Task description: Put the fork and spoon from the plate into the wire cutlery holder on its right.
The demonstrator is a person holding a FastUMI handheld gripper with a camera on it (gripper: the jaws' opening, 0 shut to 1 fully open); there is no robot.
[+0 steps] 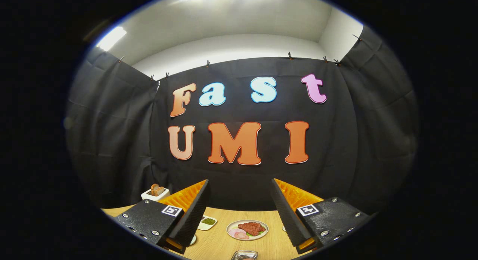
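Hovering above a light wooden table (220,245), with the gripper (239,215) spread wide open and nothing at all between the two fingers. Left finger (194,211) and right finger (285,211) both black with a ribbed inner face, orange plastic behind, and a small square marker on each black block.

Straight ahead through the gap, a bit beyond the fingertips: a round plate of food (247,229), pale rim, brownish meat on top, pink slices and something green along the near side. Clear of both fingers, not touching either.

Just past the left fingertip, partly tucked behind it: a small white dish (207,222) with something green in it. Further off to the left of that finger, near the table's far edge: a white toaster (155,194) with brown bread slices sticking out of the top.

Closest to the tool, low between the fingers: the top edge of a shiny metal tray (244,255) with something dark in it, mostly cut off, so can't tell more than that.

Tiny pale sliver of something peeking out right beside the right finger's inner face, too hidden to name.

Fork, spoon, wire cutlery holder: can't pick out any of them from this angle.

Pointed fairly level, so mostly looking at the booth wall behind the table.
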